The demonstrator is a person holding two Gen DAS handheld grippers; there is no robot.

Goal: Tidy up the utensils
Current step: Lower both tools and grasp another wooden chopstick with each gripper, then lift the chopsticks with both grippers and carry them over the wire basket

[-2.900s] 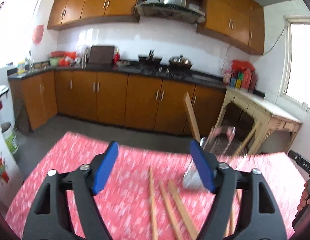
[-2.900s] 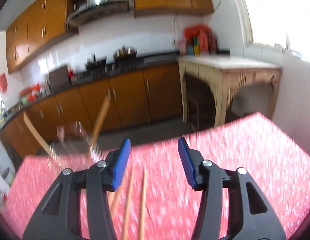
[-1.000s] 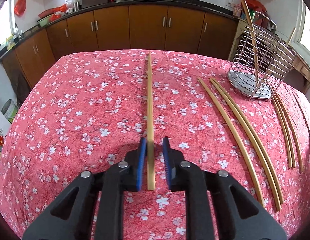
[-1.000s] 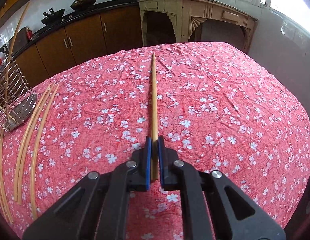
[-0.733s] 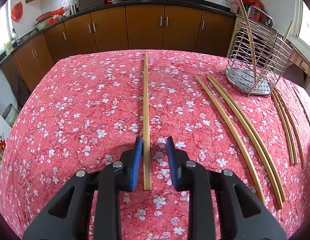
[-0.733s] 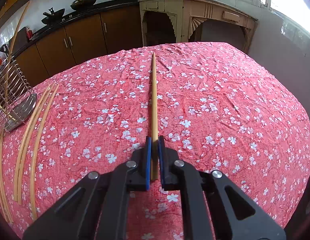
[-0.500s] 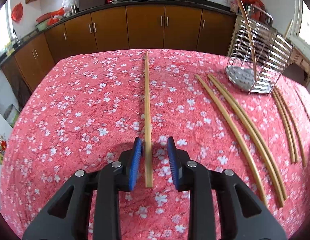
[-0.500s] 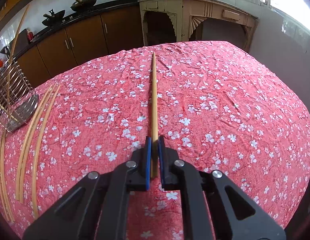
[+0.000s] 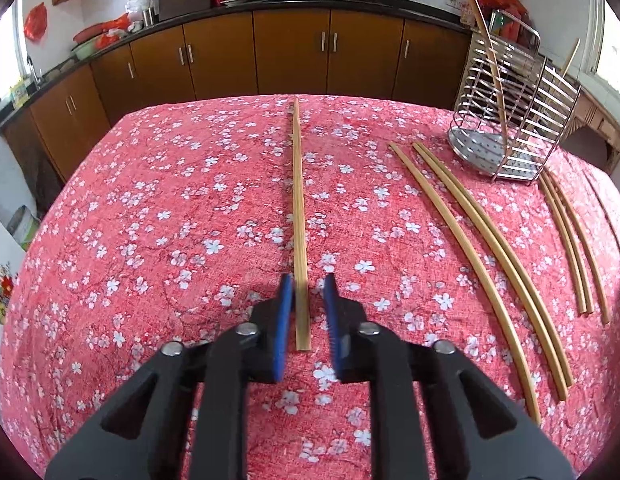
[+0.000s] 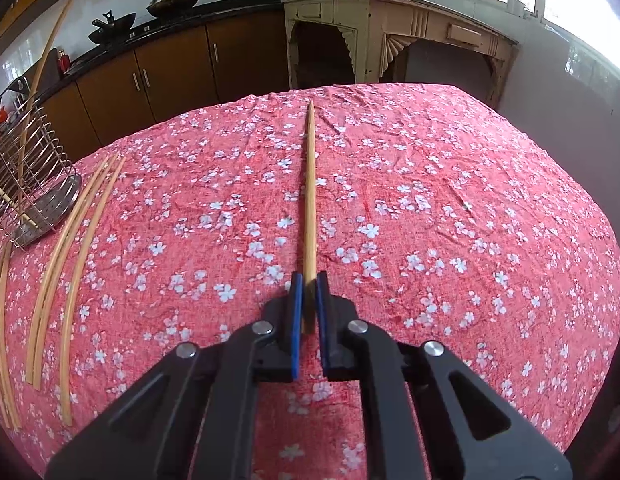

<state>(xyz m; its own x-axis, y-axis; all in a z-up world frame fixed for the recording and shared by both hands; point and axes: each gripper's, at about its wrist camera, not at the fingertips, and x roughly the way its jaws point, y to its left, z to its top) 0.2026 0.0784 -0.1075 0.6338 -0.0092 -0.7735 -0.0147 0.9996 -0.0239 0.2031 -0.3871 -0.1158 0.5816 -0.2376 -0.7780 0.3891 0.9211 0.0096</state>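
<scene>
A long bamboo chopstick lies on the red flowered tablecloth, its near end between the blue pads of my left gripper, which is slightly open around it with small gaps on both sides. My right gripper is shut on the near end of another chopstick that points away across the cloth. A wire utensil holder stands at the right of the left wrist view, with chopsticks standing in it; it also shows at the left edge of the right wrist view.
Several loose chopsticks lie on the cloth between my grippers, also seen in the right wrist view. More lie beside the holder. Brown kitchen cabinets stand beyond the table's far edge. A cream side table stands at the back right.
My left gripper's jaws have opened a little around the chopstick they were nearly shut on. My right gripper stays shut on its chopstick. Both grippers barely moved.
</scene>
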